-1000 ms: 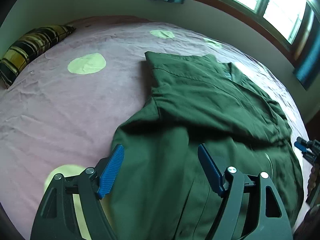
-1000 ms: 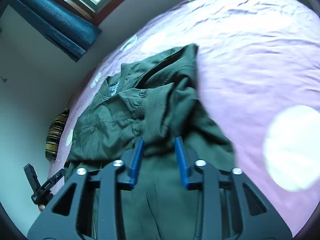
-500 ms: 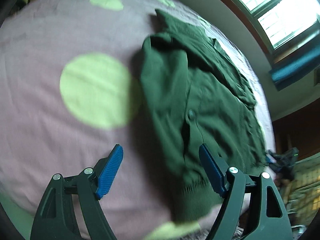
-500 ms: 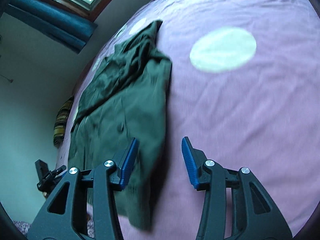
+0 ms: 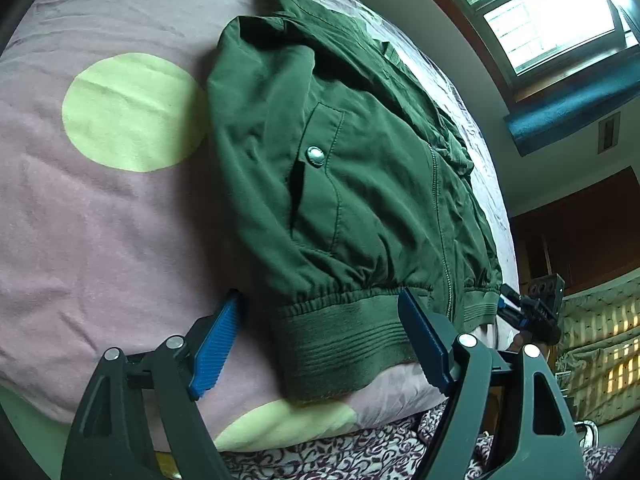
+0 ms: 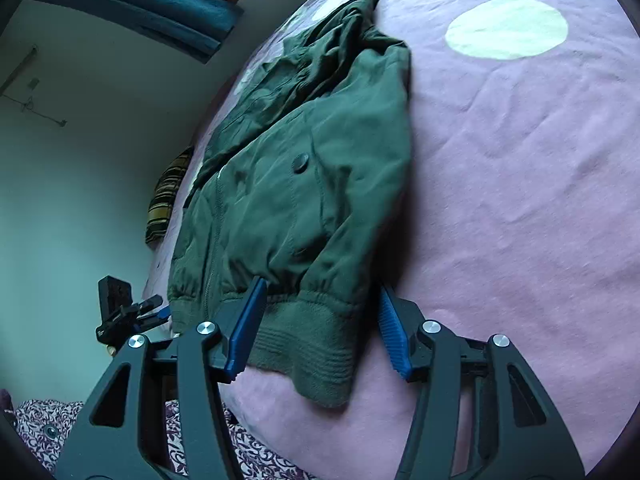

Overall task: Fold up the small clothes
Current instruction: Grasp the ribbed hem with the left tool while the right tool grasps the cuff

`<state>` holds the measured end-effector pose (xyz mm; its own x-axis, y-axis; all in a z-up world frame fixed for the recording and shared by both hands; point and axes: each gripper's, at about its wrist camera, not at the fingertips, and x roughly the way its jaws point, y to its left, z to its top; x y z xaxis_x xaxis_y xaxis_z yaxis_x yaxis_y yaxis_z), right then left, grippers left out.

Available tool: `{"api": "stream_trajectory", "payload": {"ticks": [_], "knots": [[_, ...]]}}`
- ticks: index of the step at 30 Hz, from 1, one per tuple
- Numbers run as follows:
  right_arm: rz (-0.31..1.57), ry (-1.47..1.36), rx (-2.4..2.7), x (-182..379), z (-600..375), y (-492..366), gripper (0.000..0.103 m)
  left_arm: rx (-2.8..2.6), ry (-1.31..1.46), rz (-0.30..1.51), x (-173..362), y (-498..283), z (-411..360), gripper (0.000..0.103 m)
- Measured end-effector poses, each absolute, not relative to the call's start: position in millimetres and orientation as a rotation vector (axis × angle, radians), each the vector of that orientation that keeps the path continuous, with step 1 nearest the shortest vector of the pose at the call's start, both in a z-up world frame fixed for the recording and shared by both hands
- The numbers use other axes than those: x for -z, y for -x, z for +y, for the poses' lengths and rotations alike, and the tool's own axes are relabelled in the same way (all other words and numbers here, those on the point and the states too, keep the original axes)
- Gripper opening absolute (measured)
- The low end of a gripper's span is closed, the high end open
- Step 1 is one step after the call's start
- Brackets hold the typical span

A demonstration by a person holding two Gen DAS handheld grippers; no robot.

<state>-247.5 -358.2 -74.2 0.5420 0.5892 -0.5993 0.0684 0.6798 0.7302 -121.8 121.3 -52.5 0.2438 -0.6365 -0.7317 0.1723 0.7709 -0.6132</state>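
Now both corners of the jacket (image 5: 344, 184) hem: left gripper (image 5: 320, 344) spread wide, right gripper (image 6: 320, 332) just opening, empty; next, pinch hem and fold toward collar.

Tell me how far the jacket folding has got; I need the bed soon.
Done: the green jacket lies flat, sleeves folded in. In hand: left gripper and right gripper, its jaws just opening, straddle the ribbed hem corners, gripping nothing. Left: folding the hem up.
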Motion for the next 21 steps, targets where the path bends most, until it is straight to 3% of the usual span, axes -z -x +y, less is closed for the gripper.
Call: {"api": "stream_trajectory", "payload": {"ticks": [7, 14, 21], "knots": [[0.967, -0.784, -0.398, 74.9, -350.2, 246.5, 0.054, 0.584, 0.493, 1.194, 56.2, 124.1, 117.0, 0.077], [0.960, -0.777, -0.420, 74.7, -346.5, 246.7, 0.054, 0.549, 0.569, 1.190, 62.0, 124.6, 130.2, 0.058], [0.963, -0.756, -0.440, 73.9, -338.1, 247.3, 0.055, 0.548, 0.502, 1.169, 58.5, 131.5, 128.5, 0.057]]}}
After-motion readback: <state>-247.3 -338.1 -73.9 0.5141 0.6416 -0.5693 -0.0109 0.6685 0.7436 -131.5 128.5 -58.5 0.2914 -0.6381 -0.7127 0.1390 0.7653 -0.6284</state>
